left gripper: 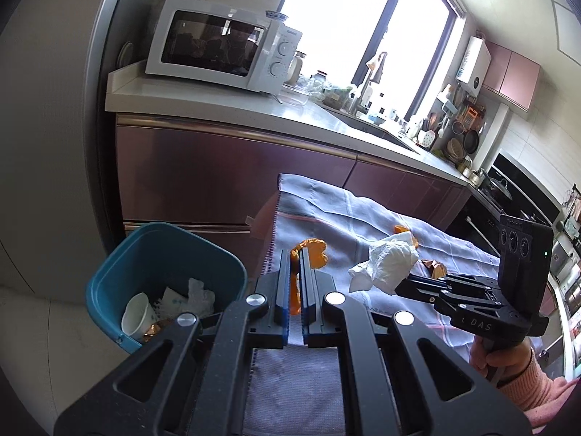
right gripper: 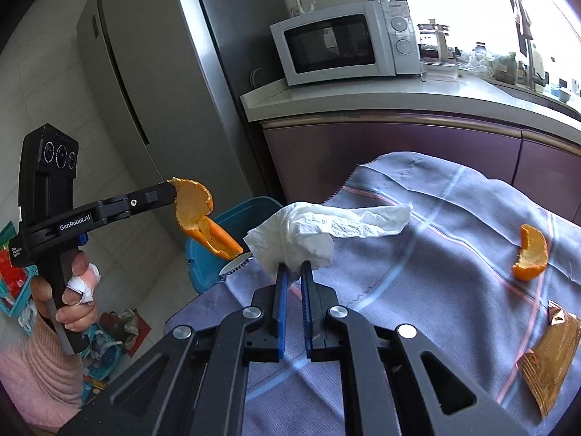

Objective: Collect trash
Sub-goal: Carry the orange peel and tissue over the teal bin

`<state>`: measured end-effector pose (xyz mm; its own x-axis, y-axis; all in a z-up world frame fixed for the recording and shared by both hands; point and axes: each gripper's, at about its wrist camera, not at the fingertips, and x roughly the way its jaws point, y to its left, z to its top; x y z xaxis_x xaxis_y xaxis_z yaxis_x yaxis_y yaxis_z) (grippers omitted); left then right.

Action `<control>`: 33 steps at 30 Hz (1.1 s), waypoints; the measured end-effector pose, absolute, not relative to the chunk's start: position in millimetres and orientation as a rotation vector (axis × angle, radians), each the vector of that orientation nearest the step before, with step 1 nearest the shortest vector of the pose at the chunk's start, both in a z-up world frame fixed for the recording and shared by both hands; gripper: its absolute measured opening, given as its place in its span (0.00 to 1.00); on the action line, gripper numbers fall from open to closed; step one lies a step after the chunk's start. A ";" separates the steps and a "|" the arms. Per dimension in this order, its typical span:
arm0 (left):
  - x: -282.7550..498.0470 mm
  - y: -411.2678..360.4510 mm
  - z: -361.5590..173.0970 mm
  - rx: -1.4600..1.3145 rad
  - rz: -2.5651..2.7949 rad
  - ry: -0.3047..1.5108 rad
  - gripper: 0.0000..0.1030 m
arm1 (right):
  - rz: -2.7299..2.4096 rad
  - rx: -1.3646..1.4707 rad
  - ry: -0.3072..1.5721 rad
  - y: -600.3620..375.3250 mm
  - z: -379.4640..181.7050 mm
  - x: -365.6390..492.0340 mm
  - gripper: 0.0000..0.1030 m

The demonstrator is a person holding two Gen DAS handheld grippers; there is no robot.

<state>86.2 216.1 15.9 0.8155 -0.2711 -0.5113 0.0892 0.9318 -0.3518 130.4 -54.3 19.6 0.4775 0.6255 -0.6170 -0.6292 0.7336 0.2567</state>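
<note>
My left gripper (left gripper: 299, 254) is shut on a piece of orange peel (left gripper: 312, 250); in the right wrist view the same left gripper (right gripper: 173, 188) carries the peel (right gripper: 198, 214) in the air, near the teal bin (right gripper: 203, 254). My right gripper (right gripper: 294, 267) is shut on a crumpled white tissue (right gripper: 312, 232), held above the blue-grey cloth (right gripper: 435, 254); the left wrist view shows this tissue (left gripper: 388, 263) too. The teal bin (left gripper: 145, 254) stands on the floor left of the cloth and holds a paper cup (left gripper: 138, 316) and crumpled paper.
On the cloth lie another orange peel (right gripper: 530, 254) and a golden wrapper (right gripper: 552, 356). Behind it runs a counter (left gripper: 254, 109) with a white microwave (left gripper: 221, 45) and a sink under the window. A fridge (right gripper: 145, 72) stands at the left. Clutter lies on the floor (right gripper: 109, 327).
</note>
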 end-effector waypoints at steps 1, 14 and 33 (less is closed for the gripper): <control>85.3 221.6 16.3 -0.325 -0.185 0.586 0.05 | 0.776 -0.013 0.753 -48.3 20.6 131.6 0.06; 93.8 266.1 -6.5 -0.356 -0.079 0.623 0.05 | 0.870 -0.128 0.812 38.1 12.0 150.3 0.06; 129.4 296.4 -63.2 -0.380 0.017 0.730 0.05 | 0.872 -0.235 0.979 113.0 -37.0 188.7 0.07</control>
